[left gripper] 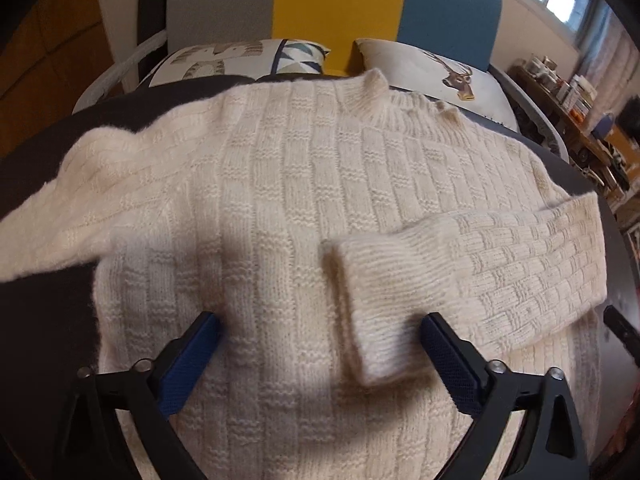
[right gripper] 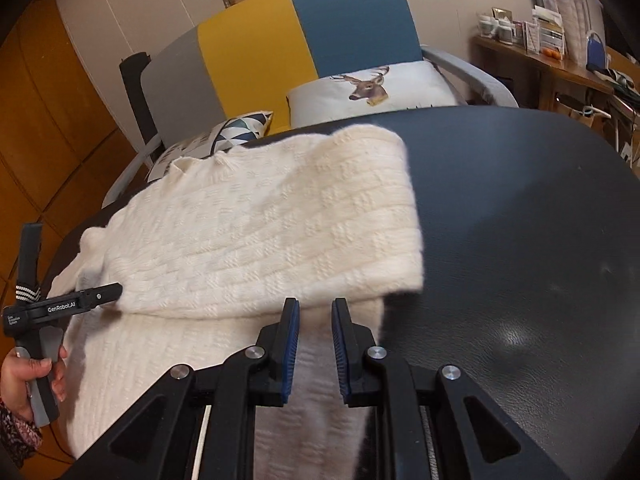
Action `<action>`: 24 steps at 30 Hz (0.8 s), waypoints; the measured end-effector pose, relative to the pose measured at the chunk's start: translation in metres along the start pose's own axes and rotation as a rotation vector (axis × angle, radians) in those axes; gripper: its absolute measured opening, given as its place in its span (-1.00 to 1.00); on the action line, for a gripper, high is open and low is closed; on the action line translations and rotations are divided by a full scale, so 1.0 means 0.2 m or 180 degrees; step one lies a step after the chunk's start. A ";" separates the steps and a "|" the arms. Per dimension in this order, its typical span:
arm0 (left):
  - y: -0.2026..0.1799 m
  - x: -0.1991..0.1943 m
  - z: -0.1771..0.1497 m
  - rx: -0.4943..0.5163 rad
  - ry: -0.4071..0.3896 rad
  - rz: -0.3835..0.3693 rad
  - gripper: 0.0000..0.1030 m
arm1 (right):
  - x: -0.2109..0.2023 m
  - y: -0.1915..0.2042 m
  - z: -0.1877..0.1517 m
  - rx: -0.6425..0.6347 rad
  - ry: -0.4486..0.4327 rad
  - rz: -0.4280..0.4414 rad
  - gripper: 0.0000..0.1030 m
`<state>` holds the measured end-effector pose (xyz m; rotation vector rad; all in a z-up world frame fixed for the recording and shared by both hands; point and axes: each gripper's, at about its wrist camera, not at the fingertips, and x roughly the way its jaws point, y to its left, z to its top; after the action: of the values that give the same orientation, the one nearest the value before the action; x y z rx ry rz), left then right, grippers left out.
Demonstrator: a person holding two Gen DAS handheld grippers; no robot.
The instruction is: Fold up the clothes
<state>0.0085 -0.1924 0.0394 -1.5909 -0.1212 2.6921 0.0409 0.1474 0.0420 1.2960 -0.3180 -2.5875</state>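
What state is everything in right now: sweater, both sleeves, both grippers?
Sweater: flat on the dark table, partly folded.
Right sleeve: folded across the body, cuff near the middle.
Left sleeve: spread outward, not yet folded.
Left gripper: wide open over the body, holding nothing.
Right gripper: narrowly open at the sweater's right edge, no fabric visibly between its fingers.

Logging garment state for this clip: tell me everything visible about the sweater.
The sweater is a cream, fuzzy knit with a basket-weave block texture and a ribbed collar. It lies flat on the dark table, collar toward the sofa. One sleeve is folded across the chest, its ribbed cuff near the middle; the other sleeve spreads outward. The left gripper hovers open above it; the right gripper, slightly open, is at its edge.
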 end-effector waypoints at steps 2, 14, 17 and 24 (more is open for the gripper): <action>-0.02 -0.02 0.01 0.0085 -0.0062 -0.0055 -0.02 | 0.01 -0.01 -0.02 0.0005 0.0044 0.0038 -0.69; 0.07 -0.14 0.16 -0.0073 -0.0027 -0.0416 -0.66 | 0.02 0.02 -0.06 -0.0094 0.0073 0.0054 -0.69; 0.09 -0.10 0.13 -0.0044 0.0102 -0.0448 -0.66 | 0.03 0.06 -0.07 -0.0152 0.0095 0.0109 -0.70; 0.09 -0.19 0.08 0.0045 -0.0050 -0.0139 -0.21 | 0.08 0.12 -0.11 -0.0227 0.0213 0.0188 -0.69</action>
<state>0.0136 -0.2128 0.0782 -1.5451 -0.1350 2.6669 0.0522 0.1176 0.0238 1.3248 -0.2456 -2.4773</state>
